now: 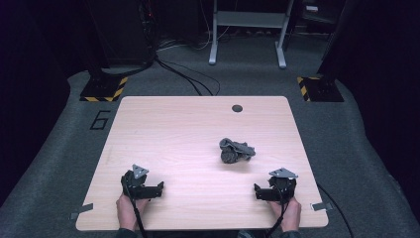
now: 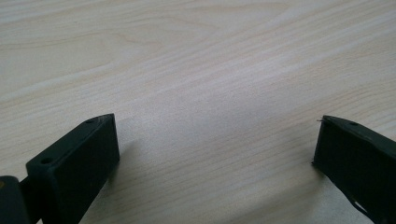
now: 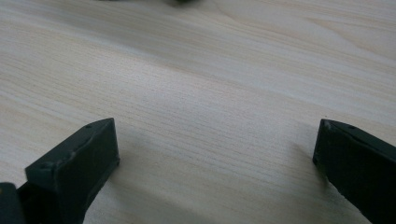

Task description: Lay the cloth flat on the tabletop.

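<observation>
I see the pale, wood-grained rectangular table point(image 1: 198, 134) spread across the middle of the high view, standing on grey carpet. Its top is bare apart from one bundle and my two tools.

My left gripper point(image 1: 159, 189), a black two-jaw tool with a grey three-cornered plate on top, sits in the lower left of the frame near the table's front edge, and the hand point(image 1: 128, 210) that holds it comes in from the bottom. In the left gripper view its jaws stand wide apart, one at each lower corner, with only bare wood grain between them; they hold nothing.

My right gripper point(image 1: 257, 192), the same kind of black tool, sits in the lower right of the high view, its hand point(image 1: 289, 214) behind it at the bottom edge. In the right gripper view its jaws are likewise spread wide over bare wood, gripping nothing.

The crumpled dark grey cloth bundle point(image 1: 235, 150) lies right of centre on the table, above and to the left of the right gripper and well apart from both tools. A dark edge at the top of the right gripper view may be it; I cannot tell.

A small dark round hole point(image 1: 237, 108) sits near the table's far edge, above the bundle.
</observation>
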A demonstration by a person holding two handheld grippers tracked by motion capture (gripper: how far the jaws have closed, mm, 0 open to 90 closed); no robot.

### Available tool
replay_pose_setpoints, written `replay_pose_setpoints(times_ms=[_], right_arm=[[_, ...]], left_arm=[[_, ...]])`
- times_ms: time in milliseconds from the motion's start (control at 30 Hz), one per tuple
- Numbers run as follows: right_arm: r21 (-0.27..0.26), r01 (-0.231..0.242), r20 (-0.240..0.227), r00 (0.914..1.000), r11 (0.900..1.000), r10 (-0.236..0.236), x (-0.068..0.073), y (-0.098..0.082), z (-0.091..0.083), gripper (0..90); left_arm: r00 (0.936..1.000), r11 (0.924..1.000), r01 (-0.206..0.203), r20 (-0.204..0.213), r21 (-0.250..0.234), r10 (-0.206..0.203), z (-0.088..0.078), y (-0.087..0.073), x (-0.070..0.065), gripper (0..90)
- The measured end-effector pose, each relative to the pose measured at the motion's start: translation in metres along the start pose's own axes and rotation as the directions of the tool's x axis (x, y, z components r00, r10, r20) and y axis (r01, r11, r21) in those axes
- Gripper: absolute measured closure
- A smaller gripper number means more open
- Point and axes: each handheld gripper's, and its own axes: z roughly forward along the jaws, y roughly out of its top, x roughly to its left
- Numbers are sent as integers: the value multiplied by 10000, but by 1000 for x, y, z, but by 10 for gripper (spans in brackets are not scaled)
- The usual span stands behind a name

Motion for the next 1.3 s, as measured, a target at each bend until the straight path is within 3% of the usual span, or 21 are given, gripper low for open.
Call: replay_pose_setpoints(times_ms=[633, 700, 900, 1100, 1300], right_arm=[[412, -106, -9, 9999, 9991, 106, 1, 6, 2, 0], [423, 107, -75, 9999, 9990, -104, 0, 7, 2, 0], [428, 155, -455, 9989, 9990, -136, 2, 12, 1, 0], [17, 339, -916, 9952, 9994, -336, 4, 33, -8, 0], [-307, 835, -1290, 9878, 9960, -868, 10, 65, -12, 0]], left_arm=[[10000, 10000, 17, -21, 12, -17, 0, 0, 0, 0], [10000, 10000, 31, -21, 12, -31, 0, 0, 0, 0], [10000, 10000, 47, -27, 6, -47, 0, 0, 0, 0], [10000, 10000, 33, -31, 14, -33, 0, 0, 0, 1], [10000, 10000, 85, -26, 6, -85, 0, 0, -1, 1]])
